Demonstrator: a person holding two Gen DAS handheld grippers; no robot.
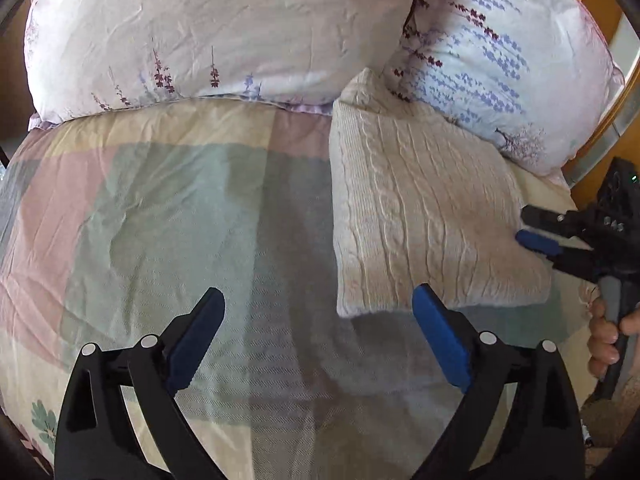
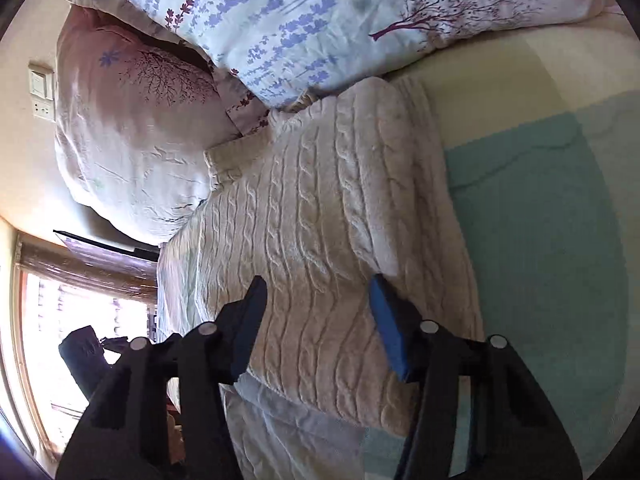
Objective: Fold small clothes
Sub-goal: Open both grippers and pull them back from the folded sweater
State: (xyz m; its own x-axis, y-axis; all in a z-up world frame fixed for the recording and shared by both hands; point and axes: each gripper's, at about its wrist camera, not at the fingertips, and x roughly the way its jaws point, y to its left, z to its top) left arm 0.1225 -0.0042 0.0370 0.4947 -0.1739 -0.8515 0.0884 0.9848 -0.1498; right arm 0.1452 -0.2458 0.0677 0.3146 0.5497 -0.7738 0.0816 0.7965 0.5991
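A cream cable-knit sweater (image 1: 424, 216) lies folded into a rough square on the bed, its far corner against the pillows. It fills the middle of the right wrist view (image 2: 320, 220). My left gripper (image 1: 318, 300) is open and empty, hovering over the bedspread just left of the sweater's near corner. My right gripper (image 2: 318, 292) is open and empty, hovering over the sweater's near edge. It also shows in the left wrist view (image 1: 528, 226) at the sweater's right side, held by a hand.
A pastel checked bedspread (image 1: 160, 220) covers the bed. Two floral pillows (image 1: 200, 32) (image 1: 500, 52) lie at the head. A wooden bed frame (image 1: 612, 128) runs at the right. A window (image 2: 80, 320) and wall switch (image 2: 42, 92) are to the left in the right wrist view.
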